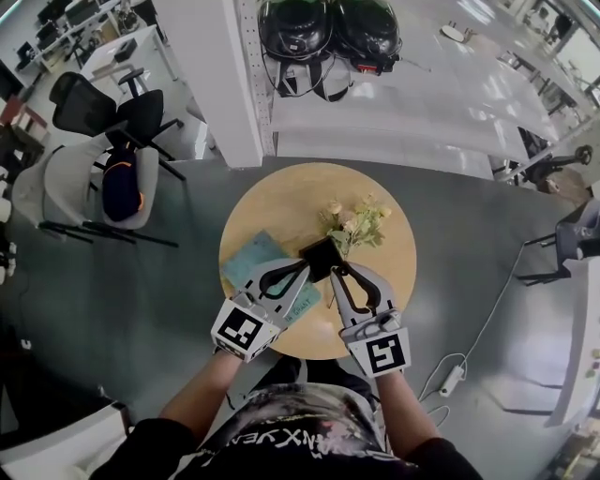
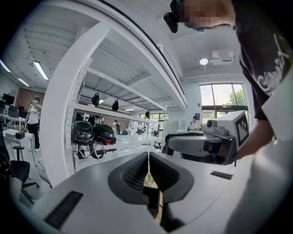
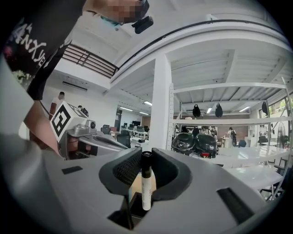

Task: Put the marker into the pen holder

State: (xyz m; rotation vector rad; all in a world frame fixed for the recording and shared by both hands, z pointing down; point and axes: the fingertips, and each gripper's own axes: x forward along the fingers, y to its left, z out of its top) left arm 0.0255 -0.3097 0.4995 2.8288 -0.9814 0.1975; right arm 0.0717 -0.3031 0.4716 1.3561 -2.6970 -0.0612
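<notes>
A white marker with a black cap [image 3: 146, 183] stands upright between the pads of my right gripper [image 3: 146, 157], which is shut on it. Its lower end hangs just above the open top of the black pen holder [image 3: 137, 208]. In the head view the pen holder [image 1: 319, 255] sits mid-table, with the right gripper [image 1: 337, 270] at its near right edge and the left gripper [image 1: 305, 266] at its near left edge. The left gripper [image 2: 149, 157] is shut with nothing between its pads, and the pen holder [image 2: 153, 197] lies just below it.
The round wooden table [image 1: 262, 202] also carries a teal notebook [image 1: 251, 255] under the left gripper and a bunch of pale flowers [image 1: 354, 223] right behind the holder. Black helmets [image 1: 323, 28] hang on a white shelf beyond. An office chair [image 1: 103, 178] stands at the left.
</notes>
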